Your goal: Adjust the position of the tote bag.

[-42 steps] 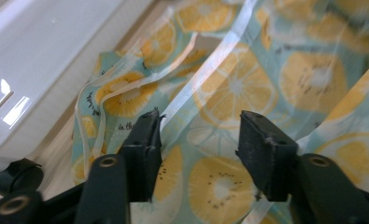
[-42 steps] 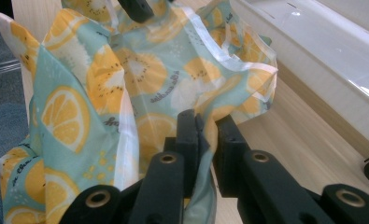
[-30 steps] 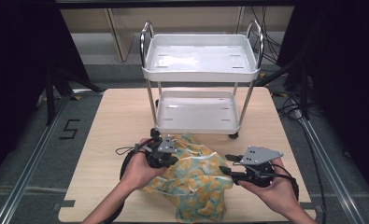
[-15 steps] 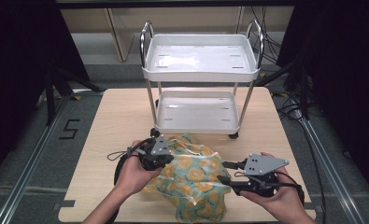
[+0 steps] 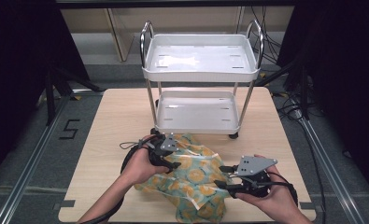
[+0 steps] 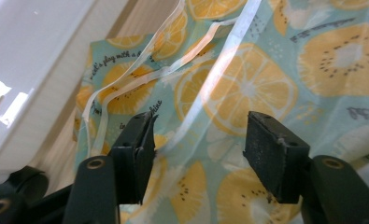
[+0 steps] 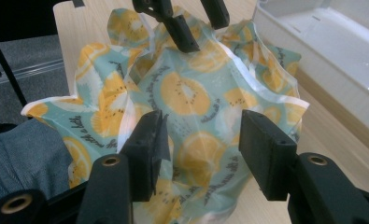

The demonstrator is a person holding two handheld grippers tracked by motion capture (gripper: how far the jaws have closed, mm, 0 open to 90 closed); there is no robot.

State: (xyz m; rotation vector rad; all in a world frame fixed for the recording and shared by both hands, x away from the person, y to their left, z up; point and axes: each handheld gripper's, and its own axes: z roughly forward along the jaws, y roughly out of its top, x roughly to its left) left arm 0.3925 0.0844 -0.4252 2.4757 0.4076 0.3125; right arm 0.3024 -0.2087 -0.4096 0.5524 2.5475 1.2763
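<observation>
a crumpled see-through plastic bag with yellow orange slices on light blue (image 5: 191, 182) lies on the light wooden table (image 5: 112, 116), close to the near edge and a little right of the middle. its far end sits just in front of the white two-shelf cart with shiny metal legs and small black wheels (image 5: 201, 60), which stands at the far middle of the table. one black wheel is near the far left part of the bag.

the left claw (image 5: 169, 157) is held in a hand at the left side of the bag, pointing across it. its jaws have just been opening. in the left gripper view the left claw (image 6: 198, 135) has a wide gap between its two black pads, and the bag with its thin white edges fills the space behind the gap. the pads do not press on the bag, so this claw is open.

the right claw (image 5: 223, 176) is held in a hand near the near right corner of the table, pointing at the right side of the bag. in the right gripper view the right claw (image 7: 202, 135) stands with its jaws apart too, one on each side of a puffed-up fold of the bag. the jaws have just been opening a little. i cannot tell if the pads touch the plastic.
</observation>
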